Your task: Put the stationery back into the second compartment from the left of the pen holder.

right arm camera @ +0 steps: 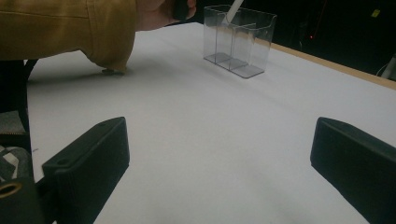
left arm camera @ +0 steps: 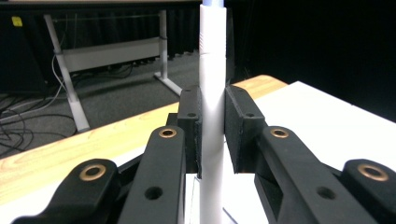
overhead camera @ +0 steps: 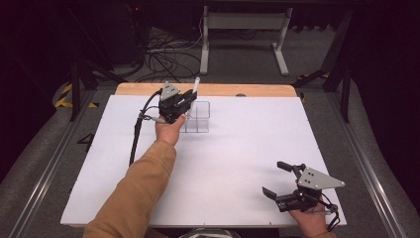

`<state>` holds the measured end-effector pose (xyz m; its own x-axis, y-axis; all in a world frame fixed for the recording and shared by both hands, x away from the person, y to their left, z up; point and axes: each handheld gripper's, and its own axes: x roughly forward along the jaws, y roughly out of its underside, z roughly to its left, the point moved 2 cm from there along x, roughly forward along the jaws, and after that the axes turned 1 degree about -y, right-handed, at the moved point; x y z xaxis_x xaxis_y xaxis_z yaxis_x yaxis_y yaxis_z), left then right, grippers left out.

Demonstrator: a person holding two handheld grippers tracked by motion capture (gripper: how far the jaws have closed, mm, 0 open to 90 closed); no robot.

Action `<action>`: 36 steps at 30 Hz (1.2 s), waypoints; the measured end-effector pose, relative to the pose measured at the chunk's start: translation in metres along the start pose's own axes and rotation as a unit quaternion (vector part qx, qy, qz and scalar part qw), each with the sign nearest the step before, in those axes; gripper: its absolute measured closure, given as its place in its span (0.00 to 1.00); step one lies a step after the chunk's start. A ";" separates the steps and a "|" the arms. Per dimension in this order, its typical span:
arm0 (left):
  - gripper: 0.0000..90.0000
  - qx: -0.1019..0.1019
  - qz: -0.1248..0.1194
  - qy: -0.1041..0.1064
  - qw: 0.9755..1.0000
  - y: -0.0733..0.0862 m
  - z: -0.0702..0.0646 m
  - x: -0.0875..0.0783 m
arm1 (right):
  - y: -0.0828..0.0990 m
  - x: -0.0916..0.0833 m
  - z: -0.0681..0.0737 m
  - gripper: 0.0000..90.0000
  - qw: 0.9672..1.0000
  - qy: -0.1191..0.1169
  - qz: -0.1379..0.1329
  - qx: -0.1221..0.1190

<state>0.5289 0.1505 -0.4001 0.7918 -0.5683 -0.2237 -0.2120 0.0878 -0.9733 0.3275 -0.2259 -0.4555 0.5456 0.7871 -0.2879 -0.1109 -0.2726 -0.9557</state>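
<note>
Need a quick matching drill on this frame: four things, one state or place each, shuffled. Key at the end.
1. left gripper
2. right gripper
3. pen
4. clear box

a. open, near the table's front edge
b. standing on the white table, divided into compartments
c. white, clamped upright
d. shut on the pen

Pairs: 1-d, 2-a, 3-c, 4-b

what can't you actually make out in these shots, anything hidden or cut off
- White pen: its top is cut off by the upper edge of the left gripper view, and its lower end is hidden behind the left tongs.
- In the right gripper view, the pen enters the clear organizer, but whether its tip touches the bottom is too small to tell.
- Left tongs in the high view: the grip on the pen is too small to judge there.
</note>
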 end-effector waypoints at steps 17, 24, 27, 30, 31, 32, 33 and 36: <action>0.38 0.018 -0.012 -0.008 1.000 -0.012 -0.016 -0.038 | -0.004 0.011 -0.003 0.05 1.000 -0.013 -0.006 -0.005; 0.33 0.028 -0.014 0.009 0.999 -0.018 -0.025 -0.056 | -0.004 0.011 -0.003 0.05 1.000 -0.012 -0.003 -0.003; 0.33 0.022 -0.012 0.013 1.000 -0.019 -0.025 -0.060 | -0.004 0.011 -0.003 0.05 1.000 -0.010 -0.003 -0.004; 0.32 0.026 -0.011 0.015 0.999 -0.019 -0.026 -0.064 | -0.004 0.010 -0.003 0.05 1.000 -0.009 -0.002 -0.003; 0.32 0.021 -0.010 0.018 1.000 -0.019 -0.027 -0.065 | -0.004 0.010 -0.002 0.05 1.000 -0.008 -0.002 -0.003; 0.32 0.022 -0.011 0.018 1.000 -0.020 -0.028 -0.066 | -0.004 0.009 -0.002 0.05 1.000 -0.008 -0.003 -0.002; 0.32 0.023 -0.011 0.021 0.999 -0.020 -0.029 -0.067 | -0.004 0.009 -0.002 0.05 1.000 -0.008 -0.002 -0.003; 0.32 0.024 -0.013 0.027 0.999 -0.022 -0.031 -0.070 | -0.003 0.008 -0.002 0.05 1.000 -0.006 -0.003 -0.003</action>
<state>0.4603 0.1636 -0.3618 0.7647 -0.6136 -0.1965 -0.1629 0.1109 -0.9804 0.3342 -0.2200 -0.4543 0.5370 0.7950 -0.2820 -0.1027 -0.2702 -0.9573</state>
